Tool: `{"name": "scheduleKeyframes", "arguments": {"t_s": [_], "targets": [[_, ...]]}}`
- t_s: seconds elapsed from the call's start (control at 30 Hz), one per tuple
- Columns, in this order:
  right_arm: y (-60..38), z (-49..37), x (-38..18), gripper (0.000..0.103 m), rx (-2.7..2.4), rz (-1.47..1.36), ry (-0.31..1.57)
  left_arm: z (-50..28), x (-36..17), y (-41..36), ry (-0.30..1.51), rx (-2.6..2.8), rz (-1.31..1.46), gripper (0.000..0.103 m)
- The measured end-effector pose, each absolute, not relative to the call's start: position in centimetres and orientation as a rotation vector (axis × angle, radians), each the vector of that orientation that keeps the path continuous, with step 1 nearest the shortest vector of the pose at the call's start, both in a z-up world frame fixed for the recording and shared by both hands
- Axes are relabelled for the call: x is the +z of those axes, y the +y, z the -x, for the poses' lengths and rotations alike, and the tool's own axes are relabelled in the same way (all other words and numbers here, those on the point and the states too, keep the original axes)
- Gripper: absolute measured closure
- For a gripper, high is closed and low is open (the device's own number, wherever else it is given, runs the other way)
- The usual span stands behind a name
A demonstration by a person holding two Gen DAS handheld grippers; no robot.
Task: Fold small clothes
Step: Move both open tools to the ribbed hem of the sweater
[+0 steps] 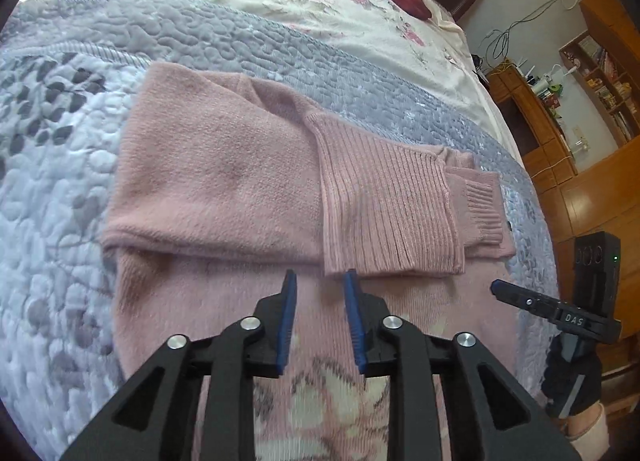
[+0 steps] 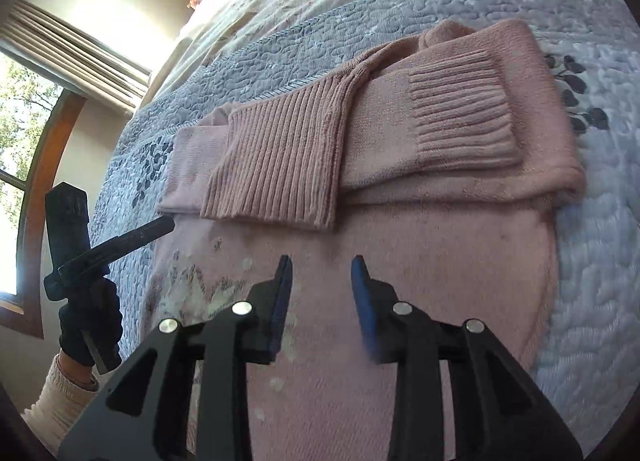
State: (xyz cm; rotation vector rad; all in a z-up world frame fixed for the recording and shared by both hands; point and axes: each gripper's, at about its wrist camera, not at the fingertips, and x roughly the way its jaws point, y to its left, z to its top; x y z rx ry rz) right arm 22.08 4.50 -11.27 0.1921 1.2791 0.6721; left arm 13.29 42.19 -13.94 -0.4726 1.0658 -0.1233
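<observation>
Left gripper (image 1: 320,281) is hovering over the pink sweater (image 1: 224,181), jaws parted by a moderate gap and gripping nothing; tips are sitting just short of the ribbed hem edge. Right gripper (image 2: 322,265) is likewise hanging open and empty above the sweater's lower body (image 2: 420,261). In the left wrist view the right gripper is showing at the right side (image 1: 520,297), near the bed's edge; whether it is touching the cloth there is not readable.

Sweater is lying flat on the quilted bedspread (image 1: 48,189), across the grey-blue band and the paler leaf-print area. Top portion is already lying doubled over the body; a ribbed sleeve cuff (image 2: 464,117) is resting on top, with a wide ribbed band (image 2: 280,157) beside it.

Handling judgement: soft, light, limp knit, likely drooping and stretching when lifted, not fragile, and fuzzy enough to be gripping well against the pads. Best holds appear to be the two lower corners or the side edges of the body, pinching through both layers.

Appearance: dusty pink, fine fuzzy knit, a pale floral motif (image 1: 332,397) on the near part.
</observation>
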Motion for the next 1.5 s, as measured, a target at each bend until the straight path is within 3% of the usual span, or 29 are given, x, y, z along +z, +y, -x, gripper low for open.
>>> {"name": "scheduleKeyframes", "arguments": {"t_s": [0.17,0.33,0.5,0.7,1.1,1.23,1.4,1.43,1.47,1.5], "targets": [[-1.5,-12.7,-8.8,0.063,0.602,-0.203,1.223,-2.3,-11.3,41.7,1.034,-0.013,0.346,0.057],[-5.9,-3.9,-7.5,0.057,0.533,-0.235,1.204,7.9,-11.4,41.7,1.106,0.061,0.25,0.055],[-8.4,1.1,-7.7,0.05,0.476,-0.221,1.222,14.3,-12.3,42.9,1.132,0.135,0.322,0.055],[-9.3,3.0,-10.8,0.05,0.436,-0.204,1.29,17.1,-13.5,42.4,1.163,0.157,0.31,0.055],[-9.8,3.5,-15.6,0.051,0.403,-0.256,1.393,15.6,-17.0,42.0,1.237,0.142,0.421,0.05],[-9.0,3.5,-16.0,0.065,0.462,-0.287,1.419,15.4,-17.4,42.0,1.237,0.151,0.458,0.051],[-8.7,3.3,-16.6,0.072,0.477,-0.292,1.45,15.7,-17.8,42.6,1.238,0.153,0.521,0.052],[-8.8,3.2,-16.6,0.084,0.48,-0.295,1.456,15.9,-17.8,42.8,1.234,0.149,0.533,0.053],[-9.0,3.2,-16.5,0.093,0.488,-0.313,1.467,16.1,-17.8,42.9,1.236,0.141,0.54,0.062],[-9.3,3.3,-16.4,0.093,0.496,-0.346,1.468,16.1,-17.8,42.9,1.238,0.127,0.548,0.07]]}}
